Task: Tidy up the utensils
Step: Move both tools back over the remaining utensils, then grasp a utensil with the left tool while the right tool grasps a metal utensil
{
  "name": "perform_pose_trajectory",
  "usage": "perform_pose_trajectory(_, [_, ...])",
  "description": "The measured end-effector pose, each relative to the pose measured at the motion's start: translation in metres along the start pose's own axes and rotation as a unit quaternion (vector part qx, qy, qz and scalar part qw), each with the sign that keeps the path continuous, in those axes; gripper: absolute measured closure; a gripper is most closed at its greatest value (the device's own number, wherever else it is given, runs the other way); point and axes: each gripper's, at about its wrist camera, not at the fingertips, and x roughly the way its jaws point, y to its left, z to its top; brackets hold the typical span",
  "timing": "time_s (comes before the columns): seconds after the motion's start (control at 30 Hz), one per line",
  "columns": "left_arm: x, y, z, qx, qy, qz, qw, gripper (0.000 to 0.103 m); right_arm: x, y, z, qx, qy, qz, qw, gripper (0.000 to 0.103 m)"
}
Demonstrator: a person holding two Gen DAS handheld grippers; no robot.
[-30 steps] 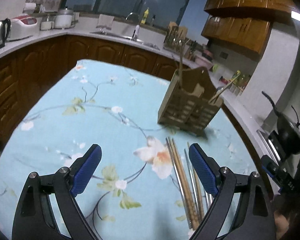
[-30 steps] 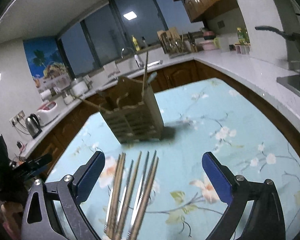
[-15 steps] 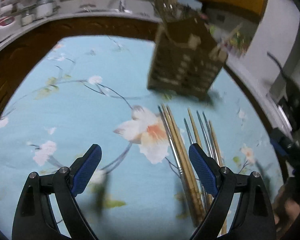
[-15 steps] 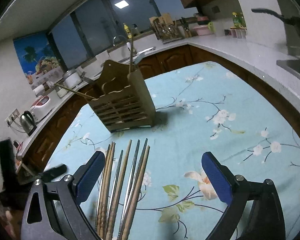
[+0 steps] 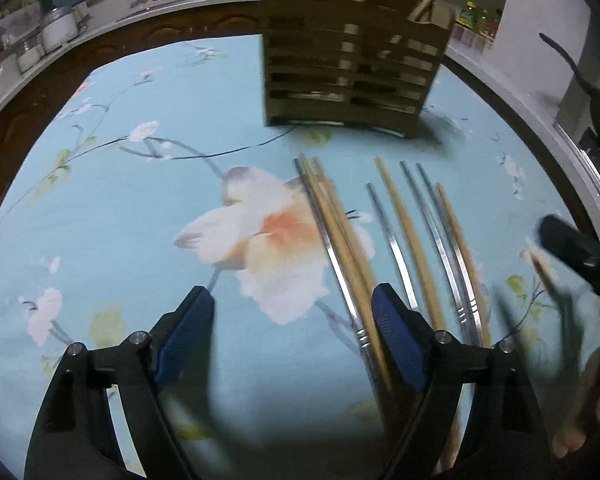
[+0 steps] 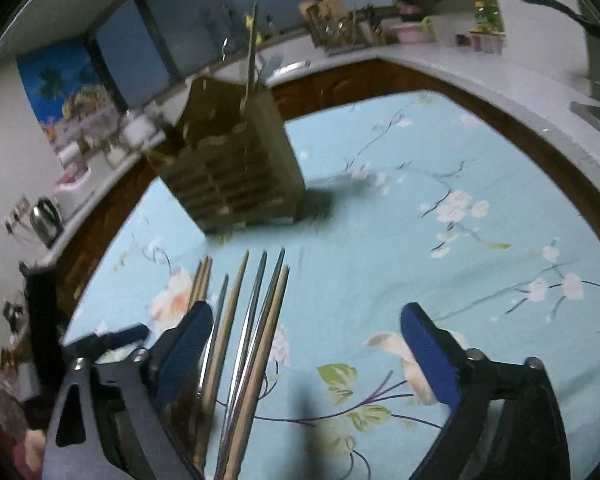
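Approaching a row of loose chopsticks on the flowered blue tablecloth; the pick-up step looks to be in hand, nothing lifted yet.

Item: chopsticks, mixed lot. Some pale wood, some bright metal with ringed bands near the thick end. Lying side by side, roughly parallel, tips toward the holder, in two loose clusters with a gap between. Long, thin, flat on cloth; likely to roll or slip from a careless pinch.

Item: wooden holder, slatted front, upright on the cloth just beyond the chopstick tips. Already contains a few sticks, one leaning out at the upper right.

Left gripper: jaws released though lately narrowing, nothing between them but cloth; its right pad lies over the leftmost cluster, the rest of the row outside the jaws.

Right gripper: also released and lately narrowing, grasping nothing. In the right wrist view most of the row runs just inside its left pad, with bare cloth toward the other pad.

Next move, as judged: centre one pair between the pads, lower to the cloth, close, then carry tips-down to the holder.

Background: kitchen counter, kettle.
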Motion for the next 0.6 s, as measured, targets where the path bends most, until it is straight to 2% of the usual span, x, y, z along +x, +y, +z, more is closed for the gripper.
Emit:
perform_pose_trajectory(0.03, [-0.002,0.007,-0.002,-0.005,0.003,0.006,1.0000,0.017,0.008,0.004,0.000,-0.007,0.012,-0.002,1.000,0.022])
perform_pose_trajectory(0.17, [-0.007,0.027,-0.016,0.007,0.011,0.031,0.9994,0.019,0.031,0.024,-0.005,-0.044,0.045,-0.009,0.998,0.032])
perform_pose_trajectory(0.27, [-0.014,0.036,-0.022,0.003,0.015,0.020,0.9997,0.019,0.045,0.034,-0.013,-0.075,0.065,-0.036,0.994,0.040])
perform_pose_trajectory(0.33, [-0.017,0.041,-0.024,-0.010,0.018,0.004,0.9998,0.019,0.046,0.038,-0.015,-0.096,0.059,-0.060,0.992,0.047])
perform_pose_trajectory(0.47, [-0.019,0.041,-0.017,-0.026,0.013,-0.024,0.9993,0.019,0.041,0.025,-0.016,-0.109,0.065,-0.094,0.987,0.048])
perform_pose_trajectory(0.57, [-0.014,0.033,-0.006,-0.023,0.006,-0.026,0.9994,0.019,0.032,0.002,-0.011,-0.072,0.063,-0.092,0.991,0.048])
perform_pose_trajectory(0.6, [-0.012,0.028,0.001,-0.020,0.003,-0.026,0.9995,0.019,0.028,-0.006,-0.008,-0.054,0.059,-0.076,0.994,0.048])
